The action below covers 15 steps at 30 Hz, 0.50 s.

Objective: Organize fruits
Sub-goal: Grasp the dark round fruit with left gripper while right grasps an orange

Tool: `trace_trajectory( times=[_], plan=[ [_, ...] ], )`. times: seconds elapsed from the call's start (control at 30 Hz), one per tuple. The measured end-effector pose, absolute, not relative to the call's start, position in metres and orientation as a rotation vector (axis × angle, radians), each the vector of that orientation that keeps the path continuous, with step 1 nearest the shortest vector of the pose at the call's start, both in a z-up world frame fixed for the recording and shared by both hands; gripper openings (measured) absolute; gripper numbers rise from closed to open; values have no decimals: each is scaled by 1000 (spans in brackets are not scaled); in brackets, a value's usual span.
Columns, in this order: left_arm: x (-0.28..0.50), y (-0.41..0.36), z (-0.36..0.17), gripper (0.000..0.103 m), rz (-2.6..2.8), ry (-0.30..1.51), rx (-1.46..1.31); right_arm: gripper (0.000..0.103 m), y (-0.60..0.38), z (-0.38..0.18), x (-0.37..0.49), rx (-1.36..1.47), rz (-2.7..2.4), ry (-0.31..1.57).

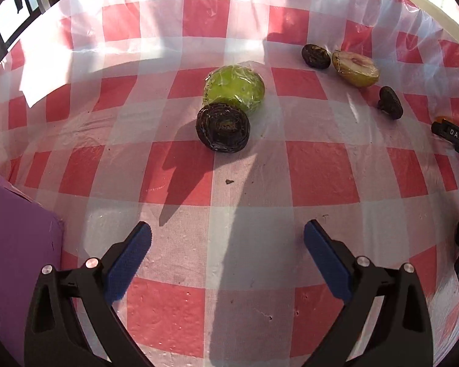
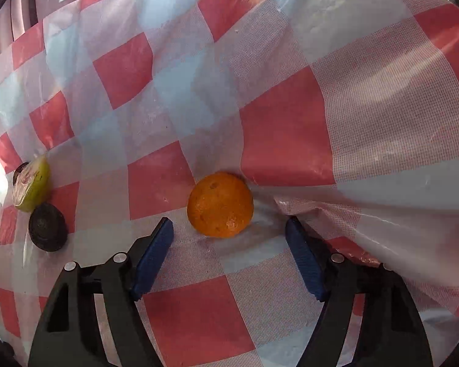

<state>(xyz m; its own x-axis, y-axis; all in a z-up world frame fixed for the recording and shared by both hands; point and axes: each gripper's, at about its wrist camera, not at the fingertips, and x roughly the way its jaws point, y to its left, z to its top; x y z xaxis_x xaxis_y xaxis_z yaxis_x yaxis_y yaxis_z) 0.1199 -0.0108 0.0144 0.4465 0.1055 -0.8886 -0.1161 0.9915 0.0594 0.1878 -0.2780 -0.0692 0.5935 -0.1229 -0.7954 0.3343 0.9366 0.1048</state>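
Both claws gape: right claw (image 2: 229, 232) just short of orange (image 2: 220, 204).

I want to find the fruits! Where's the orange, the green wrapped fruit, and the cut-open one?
orange (image 2: 220, 205): right wrist view, middle of its peel.
green wrapped fruit (image 1: 235, 87): left wrist view, its wrapped top.
cut-open fruit (image 1: 355, 68): left wrist view, its cut face.
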Motion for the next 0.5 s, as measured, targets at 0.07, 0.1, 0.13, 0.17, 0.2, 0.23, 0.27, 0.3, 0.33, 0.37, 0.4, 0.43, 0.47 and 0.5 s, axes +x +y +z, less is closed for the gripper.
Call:
trace_trajectory(
  times=[0.07,0.1,0.13,0.17,0.2,0.23,0.27,0.3,0.33,0.37,0.4,0.43,0.47,0.5],
  plan=[
    [132,-10,14,99,146,1087,-20,73,-278,-71,193,263,-285,906],
    [138,-10,15,99,147,1079,-25,73,-278,-71,194,265,-288,907],
    [144,-9,15,97,146,1071,-30,71,-279,-71,194,271,-291,907],
    [150,-8,16,96,148,1065,-34,67,-281,-72,194,283,-293,904],
    [156,-7,16,96,152,1057,-39,65,-284,-72,193,300,-297,901],
    [162,-5,17,96,156,1048,-45,60,-288,-72,195,318,-298,899],
    [167,-4,17,94,157,1044,-50,58,-289,-72,194,326,-298,896],
    [173,-3,17,92,156,1043,-50,57,-290,-73,194,329,-300,895],
    [178,-3,16,89,154,1043,-48,56,-291,-73,194,330,-300,895],
    [182,-2,15,85,153,1044,-44,56,-290,-73,194,329,-300,896],
    [185,-1,14,85,151,1044,-47,56,-290,-73,195,328,-301,897],
    [188,1,14,84,150,1040,-63,56,-290,-74,195,326,-301,898],
    [190,2,14,82,159,1036,-71,56,-290,-74,195,327,-301,898],
    [192,4,15,78,165,1028,-75,56,-290,-74,196,328,-300,898]
  ],
)
